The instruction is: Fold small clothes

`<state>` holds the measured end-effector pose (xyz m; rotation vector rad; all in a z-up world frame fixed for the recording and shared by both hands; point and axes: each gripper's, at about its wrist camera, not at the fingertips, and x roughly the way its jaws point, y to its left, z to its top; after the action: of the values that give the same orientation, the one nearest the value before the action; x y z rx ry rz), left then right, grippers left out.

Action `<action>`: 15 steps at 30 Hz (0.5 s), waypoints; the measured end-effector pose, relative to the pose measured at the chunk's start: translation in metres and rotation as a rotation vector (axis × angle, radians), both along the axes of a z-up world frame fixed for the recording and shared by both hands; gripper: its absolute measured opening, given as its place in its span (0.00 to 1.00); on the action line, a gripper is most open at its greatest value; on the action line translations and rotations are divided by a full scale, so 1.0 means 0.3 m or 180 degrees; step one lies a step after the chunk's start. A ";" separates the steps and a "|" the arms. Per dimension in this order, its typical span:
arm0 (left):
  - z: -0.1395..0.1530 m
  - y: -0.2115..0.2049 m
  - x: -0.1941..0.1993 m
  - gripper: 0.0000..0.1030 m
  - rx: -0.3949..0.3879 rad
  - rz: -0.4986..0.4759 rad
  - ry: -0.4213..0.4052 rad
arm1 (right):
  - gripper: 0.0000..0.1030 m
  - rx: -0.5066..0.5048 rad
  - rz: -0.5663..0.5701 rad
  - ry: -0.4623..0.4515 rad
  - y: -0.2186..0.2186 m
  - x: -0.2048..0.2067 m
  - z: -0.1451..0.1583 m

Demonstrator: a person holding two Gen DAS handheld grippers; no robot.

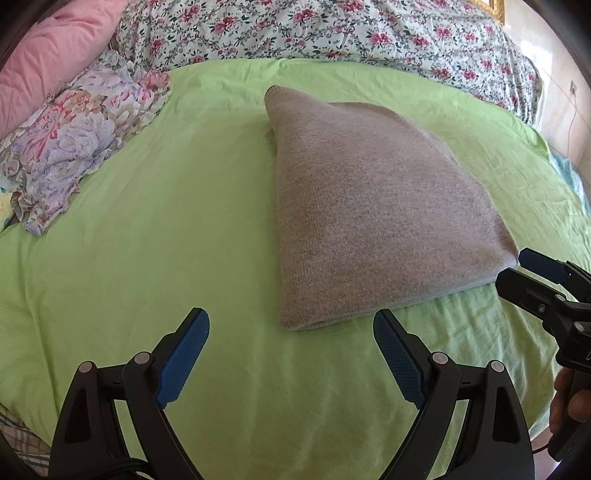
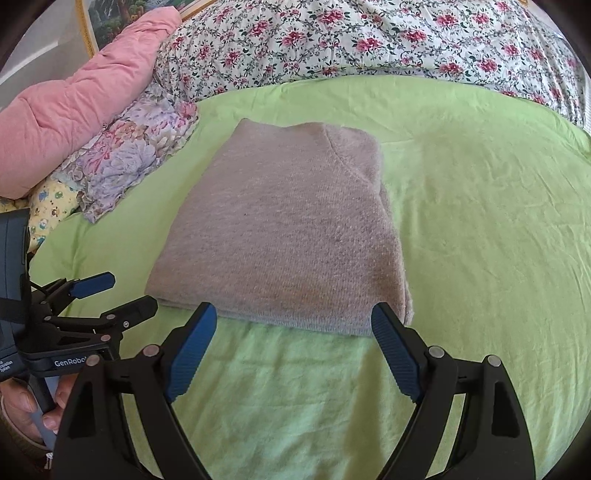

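Observation:
A grey knit sweater (image 1: 373, 206) lies folded into a flat rectangle on the green bed sheet (image 1: 166, 240); it also shows in the right wrist view (image 2: 284, 236). My left gripper (image 1: 291, 325) is open and empty, just short of the sweater's near left corner. My right gripper (image 2: 295, 317) is open and empty at the sweater's near edge, not touching it. The right gripper shows at the right edge of the left wrist view (image 1: 521, 269), open. The left gripper shows at the left of the right wrist view (image 2: 125, 291), open.
A folded floral garment (image 1: 85, 140) lies at the left on the sheet, also in the right wrist view (image 2: 129, 158). A pink quilt (image 2: 74, 99) and a flowered duvet (image 2: 369, 40) lie along the far side. A framed picture (image 2: 122, 14) stands behind.

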<state>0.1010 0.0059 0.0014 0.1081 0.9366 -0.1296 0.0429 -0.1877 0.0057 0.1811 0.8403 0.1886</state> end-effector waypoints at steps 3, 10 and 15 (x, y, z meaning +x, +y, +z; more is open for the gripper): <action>0.001 -0.004 0.010 0.88 0.0006 0.0010 0.0005 | 0.83 -0.0054 0.0013 0.0002 0.007 0.011 -0.002; 0.011 -0.016 0.027 0.89 0.0065 0.0006 -0.0021 | 0.84 -0.0052 0.0062 0.0014 0.007 0.048 0.004; 0.018 -0.022 0.041 0.89 0.0041 0.0002 -0.0040 | 0.83 -0.0066 0.0059 -0.0001 0.008 0.071 0.012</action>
<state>0.1134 -0.0007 0.0069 0.1205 0.9251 -0.1222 0.0642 -0.1852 0.0093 0.1538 0.8438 0.1972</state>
